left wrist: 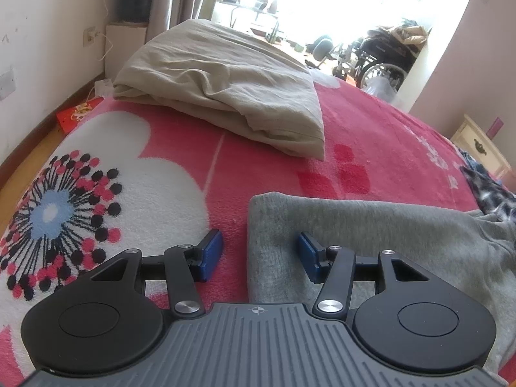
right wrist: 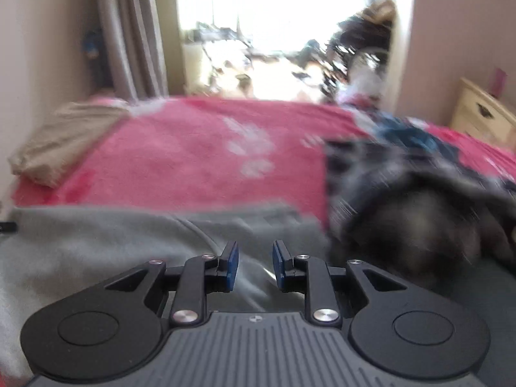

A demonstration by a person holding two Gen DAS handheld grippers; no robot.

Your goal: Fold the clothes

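A grey garment [left wrist: 371, 235] lies flat on the pink flowered blanket [left wrist: 180, 167]. My left gripper [left wrist: 259, 250] hovers low over its left edge, open: the left pad is over the blanket, the right pad over the grey cloth, and neither presses on it. The right wrist view is blurred. In it my right gripper [right wrist: 255, 262] is over the same grey garment [right wrist: 113, 245], jaws narrowly apart with only a crease of cloth showing below the gap and nothing pinched.
A folded beige cloth [left wrist: 225, 77] [right wrist: 64, 135] lies at the far left of the bed. A dark patterned heap of clothes [right wrist: 419, 193] [left wrist: 490, 190] sits to the right. A cream nightstand [left wrist: 480, 148] stands right of the bed, and a wheelchair [left wrist: 380, 64] beyond its foot.
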